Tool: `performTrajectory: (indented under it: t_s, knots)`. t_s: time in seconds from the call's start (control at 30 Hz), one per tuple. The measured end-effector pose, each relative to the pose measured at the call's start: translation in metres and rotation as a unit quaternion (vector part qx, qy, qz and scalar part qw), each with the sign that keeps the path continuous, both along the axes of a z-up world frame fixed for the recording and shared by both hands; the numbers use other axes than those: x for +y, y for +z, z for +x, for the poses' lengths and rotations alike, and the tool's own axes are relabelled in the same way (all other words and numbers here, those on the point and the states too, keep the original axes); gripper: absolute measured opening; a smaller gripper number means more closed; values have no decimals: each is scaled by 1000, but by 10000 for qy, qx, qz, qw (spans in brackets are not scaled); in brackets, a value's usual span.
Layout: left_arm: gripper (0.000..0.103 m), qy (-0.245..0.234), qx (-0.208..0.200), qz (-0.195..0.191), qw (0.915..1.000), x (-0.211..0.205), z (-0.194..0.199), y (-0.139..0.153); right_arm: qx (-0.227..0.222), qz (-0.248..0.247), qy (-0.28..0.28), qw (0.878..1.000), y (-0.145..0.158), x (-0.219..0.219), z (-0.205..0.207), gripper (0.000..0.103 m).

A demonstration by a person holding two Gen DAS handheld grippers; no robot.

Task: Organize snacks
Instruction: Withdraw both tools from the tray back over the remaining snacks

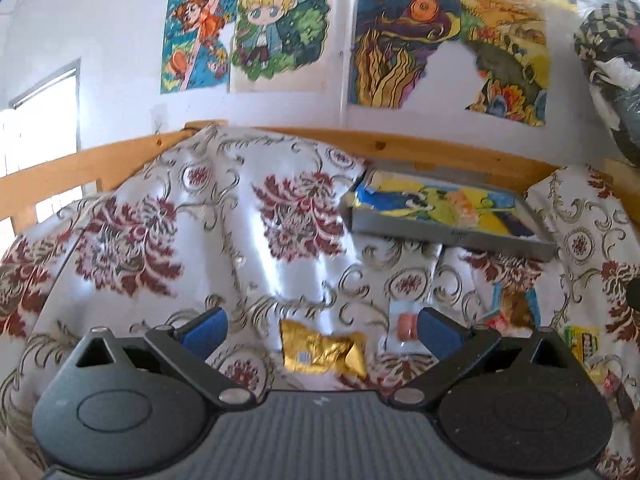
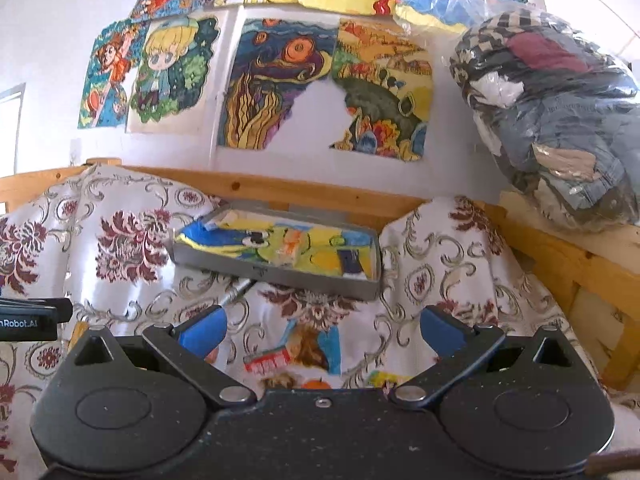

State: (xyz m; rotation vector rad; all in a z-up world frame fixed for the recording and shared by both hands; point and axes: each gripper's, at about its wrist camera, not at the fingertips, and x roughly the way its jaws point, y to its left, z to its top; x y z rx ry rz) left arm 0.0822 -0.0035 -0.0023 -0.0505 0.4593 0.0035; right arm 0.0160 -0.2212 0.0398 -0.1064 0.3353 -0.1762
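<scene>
A gold foil snack packet (image 1: 322, 354) lies on the floral cloth, straight ahead of my left gripper (image 1: 320, 330), which is open and holds nothing. A pink sausage-like snack (image 1: 406, 326) lies by its right finger, a blue-and-brown packet (image 1: 514, 308) and a yellow packet (image 1: 582, 342) further right. My right gripper (image 2: 320, 330) is open and empty over the blue-and-brown snack packet (image 2: 304, 346); an orange-printed packet (image 2: 316, 383) and a yellow one (image 2: 382, 380) peek out just above its body. A grey tray (image 2: 280, 274) with a colourful lining and a small wrapped snack (image 2: 290, 250) sits beyond.
The floral cloth (image 1: 160, 240) is rumpled over a wooden frame (image 2: 280, 190). Drawings cover the wall behind. A clear bag of clothes (image 2: 560, 120) rests on the wooden ledge at the right. The left gripper's black tip (image 2: 32, 318) shows at the right wrist view's left edge.
</scene>
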Motion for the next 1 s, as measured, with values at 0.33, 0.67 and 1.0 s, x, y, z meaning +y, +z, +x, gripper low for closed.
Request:
performTrajectory:
  t_s: [0.33,0.67,1.0]
  knots:
    - [103,61,229,64,9997,2,-11,-6,503,-16,160,9986,-4,10,-20,102]
    - [103,-304,589,164,9977,-5,-6,-12,765,186,247,9966,-7,6,-27,102]
    - [103,-427,1111,226,9926,-10,6,-22,1350,24,466,9897,-18,17,-6,102]
